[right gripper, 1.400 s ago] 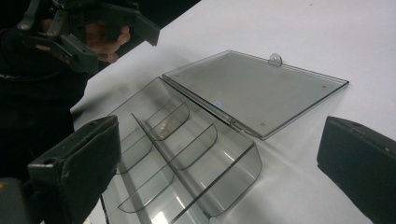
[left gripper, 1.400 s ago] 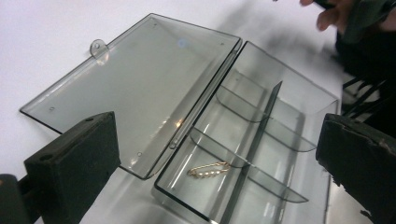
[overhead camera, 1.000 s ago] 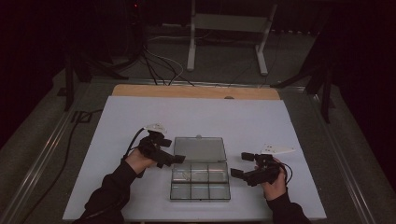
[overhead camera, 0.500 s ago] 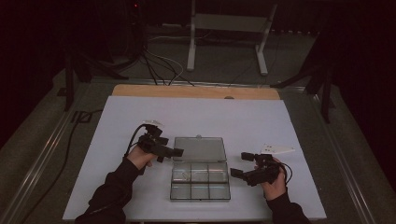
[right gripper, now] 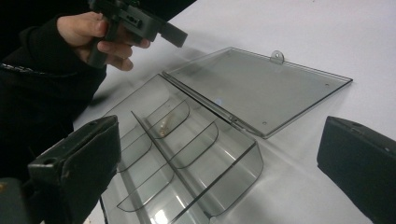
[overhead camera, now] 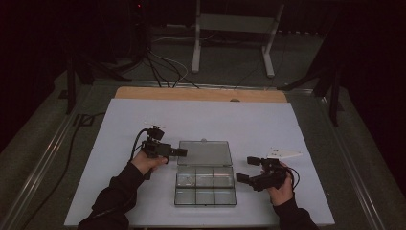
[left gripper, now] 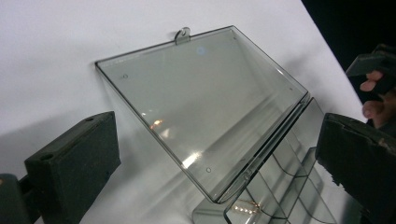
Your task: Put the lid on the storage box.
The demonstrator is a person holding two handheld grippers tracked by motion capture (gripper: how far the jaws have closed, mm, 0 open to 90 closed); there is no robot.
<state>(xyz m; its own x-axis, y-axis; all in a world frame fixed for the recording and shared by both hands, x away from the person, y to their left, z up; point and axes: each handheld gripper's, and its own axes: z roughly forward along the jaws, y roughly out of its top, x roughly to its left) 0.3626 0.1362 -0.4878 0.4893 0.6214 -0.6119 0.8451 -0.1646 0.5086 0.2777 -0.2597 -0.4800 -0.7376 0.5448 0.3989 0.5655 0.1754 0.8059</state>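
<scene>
Two dark stands and a tangle of cables sit on the floor beyond my white table [overhead camera: 239,120]. On it lies the clear compartment box [overhead camera: 205,186], its lid [overhead camera: 205,153] flat open. My left gripper [overhead camera: 172,152] hovers at the lid's left edge, jaws spread, touching nothing. My right gripper [overhead camera: 245,170] waits just beside the box's right side, jaws spread too.

Clear plastic compartment box [overhead camera: 205,188], lower centre of the high view, lies open on the white sheet; hinged lid [overhead camera: 205,153] laid flat behind it. Six compartments; a small pale item [right gripper: 164,125] in one.
</scene>
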